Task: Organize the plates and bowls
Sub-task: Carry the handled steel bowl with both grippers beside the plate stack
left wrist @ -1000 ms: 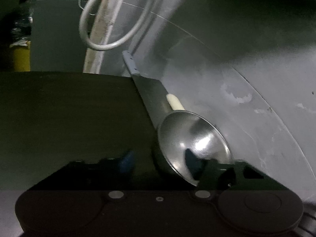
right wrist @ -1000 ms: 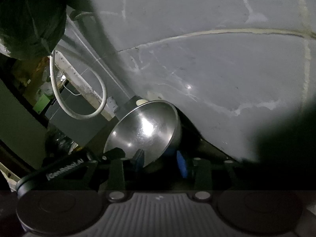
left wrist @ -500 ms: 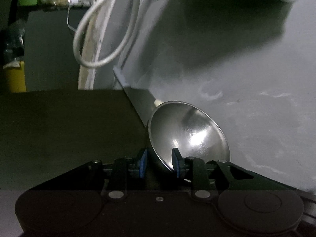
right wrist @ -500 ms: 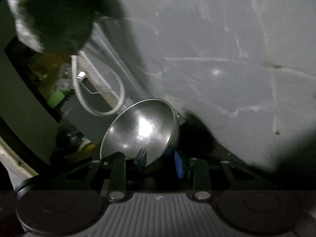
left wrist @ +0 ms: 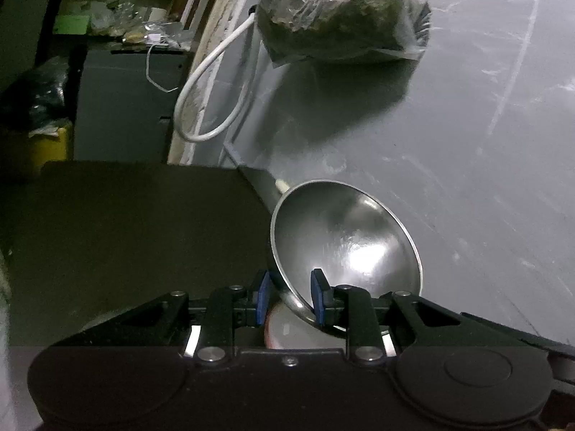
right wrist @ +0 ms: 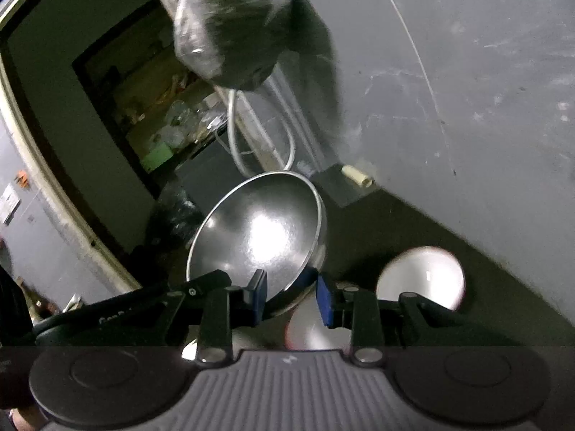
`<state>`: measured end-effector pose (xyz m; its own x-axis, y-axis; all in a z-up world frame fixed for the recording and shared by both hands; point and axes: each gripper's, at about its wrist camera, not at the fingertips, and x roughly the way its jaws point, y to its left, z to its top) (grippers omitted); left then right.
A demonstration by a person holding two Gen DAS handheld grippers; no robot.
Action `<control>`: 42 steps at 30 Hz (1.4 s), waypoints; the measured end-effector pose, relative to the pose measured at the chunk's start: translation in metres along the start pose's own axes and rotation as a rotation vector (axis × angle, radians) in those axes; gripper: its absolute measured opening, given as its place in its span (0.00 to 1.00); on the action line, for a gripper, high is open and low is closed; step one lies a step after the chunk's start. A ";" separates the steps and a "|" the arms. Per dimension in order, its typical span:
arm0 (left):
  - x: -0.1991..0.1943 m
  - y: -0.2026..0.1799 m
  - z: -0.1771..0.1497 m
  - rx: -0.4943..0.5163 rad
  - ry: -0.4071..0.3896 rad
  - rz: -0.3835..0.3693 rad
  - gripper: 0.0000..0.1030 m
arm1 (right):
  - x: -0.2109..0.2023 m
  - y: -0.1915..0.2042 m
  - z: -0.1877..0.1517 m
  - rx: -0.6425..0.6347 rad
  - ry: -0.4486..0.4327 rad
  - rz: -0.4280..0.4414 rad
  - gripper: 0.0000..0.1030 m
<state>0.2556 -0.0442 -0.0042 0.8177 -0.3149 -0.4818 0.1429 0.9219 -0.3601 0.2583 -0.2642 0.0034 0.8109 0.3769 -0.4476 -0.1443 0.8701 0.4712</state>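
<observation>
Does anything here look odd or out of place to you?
Yes. The steel bowl is tipped steeply on edge rather than sitting flat, pinched at its rim by both the left gripper and the right gripper. Also, a clear plastic bag of dark stuff hangs against the grey wall.

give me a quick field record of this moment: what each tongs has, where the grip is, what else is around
left tongs: shut on the rim of a steel bowl, tilted, hollow facing the camera
right tongs: shut on the rim of a steel bowl, also tilted
jaw motion: the left jaws have just been closing on the rim
white bowls: on the dark counter below the tongs
plastic bag: dark contents, hanging against the grey wall
white cable: loops beside the wall
same bowl in both views: cannot tell
</observation>
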 end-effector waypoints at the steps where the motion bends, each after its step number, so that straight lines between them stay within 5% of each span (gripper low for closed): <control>1: -0.013 0.000 -0.007 0.000 0.010 0.002 0.25 | -0.011 0.004 -0.007 -0.007 0.010 0.002 0.33; 16: -0.141 0.016 -0.107 -0.062 0.119 0.044 0.24 | -0.113 0.042 -0.110 -0.027 0.182 -0.011 0.33; 28: -0.172 0.026 -0.152 -0.081 0.228 0.076 0.25 | -0.136 0.050 -0.153 -0.024 0.287 -0.038 0.33; 42: -0.173 0.037 -0.159 -0.098 0.289 0.129 0.25 | -0.125 0.057 -0.164 -0.030 0.364 -0.030 0.33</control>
<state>0.0307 0.0081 -0.0613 0.6316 -0.2605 -0.7302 -0.0175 0.9368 -0.3494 0.0556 -0.2101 -0.0381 0.5606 0.4347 -0.7048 -0.1442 0.8894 0.4339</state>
